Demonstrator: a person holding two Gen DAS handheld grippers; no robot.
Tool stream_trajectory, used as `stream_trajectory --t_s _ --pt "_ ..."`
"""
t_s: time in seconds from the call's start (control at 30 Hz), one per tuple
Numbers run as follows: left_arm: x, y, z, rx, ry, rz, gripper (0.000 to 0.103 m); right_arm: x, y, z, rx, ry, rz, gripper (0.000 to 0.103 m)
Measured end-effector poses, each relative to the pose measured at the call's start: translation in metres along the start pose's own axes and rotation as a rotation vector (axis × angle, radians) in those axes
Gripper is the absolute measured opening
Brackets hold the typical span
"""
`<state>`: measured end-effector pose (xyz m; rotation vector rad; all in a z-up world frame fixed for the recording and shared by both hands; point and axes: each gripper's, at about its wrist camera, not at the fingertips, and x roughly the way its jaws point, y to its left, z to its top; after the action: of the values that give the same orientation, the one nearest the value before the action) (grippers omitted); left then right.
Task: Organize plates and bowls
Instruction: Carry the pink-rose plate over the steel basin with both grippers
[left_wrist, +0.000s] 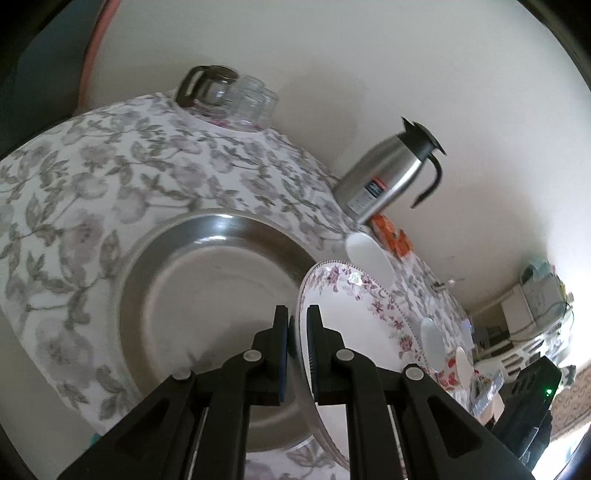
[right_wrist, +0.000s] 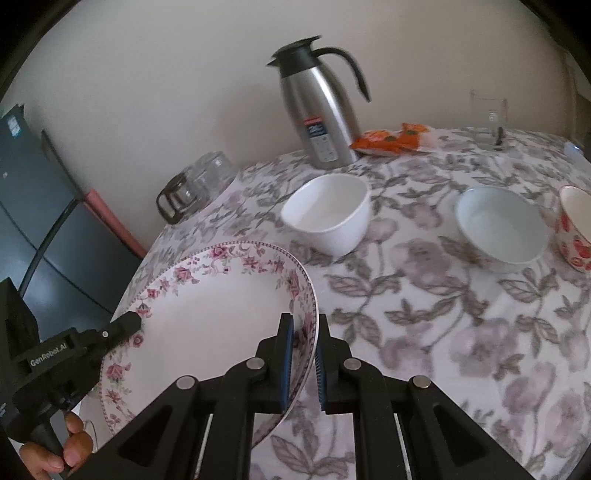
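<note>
A white plate with a pink floral rim (right_wrist: 207, 314) is held tilted above the table by both grippers. My right gripper (right_wrist: 303, 354) is shut on its right rim. My left gripper (left_wrist: 297, 332) is shut on its left rim, and it shows in the right wrist view (right_wrist: 125, 323). The plate (left_wrist: 354, 325) hangs over a large steel plate (left_wrist: 207, 280) lying on the floral tablecloth. A white bowl (right_wrist: 328, 218), a pale bowl (right_wrist: 498, 225) and a bowl with red flowers (right_wrist: 576, 232) stand on the table to the right.
A steel thermos jug (right_wrist: 317, 107) stands at the back by the wall, with an orange snack packet (right_wrist: 391, 140) beside it. A glass coffee pot and upturned glasses (right_wrist: 195, 184) sit at the table's far left corner. A dark cabinet (right_wrist: 33, 206) stands left of the table.
</note>
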<state>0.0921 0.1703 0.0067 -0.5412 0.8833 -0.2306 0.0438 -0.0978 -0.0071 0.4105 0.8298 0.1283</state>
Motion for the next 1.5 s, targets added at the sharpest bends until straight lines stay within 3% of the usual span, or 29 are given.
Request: stream_trajectory --t_s 0.27,0.77,1.5 --pt "0.000 0.038 0.009 -0.058 -0.026 0.059 0.009 0.036 0.034 -0.004 -0.078 0.042 0.019 0.012" --pt "0.022 0.072 0.019 -0.081 -0.016 0.114 0.009 0.081 0.055 0.000 -0.135 0.079 0.024 0.012" --pt "0.046 0.083 0.014 -0.073 0.046 0.152 0.009 0.102 0.053 0.000 -0.147 0.099 0.007 0.012"
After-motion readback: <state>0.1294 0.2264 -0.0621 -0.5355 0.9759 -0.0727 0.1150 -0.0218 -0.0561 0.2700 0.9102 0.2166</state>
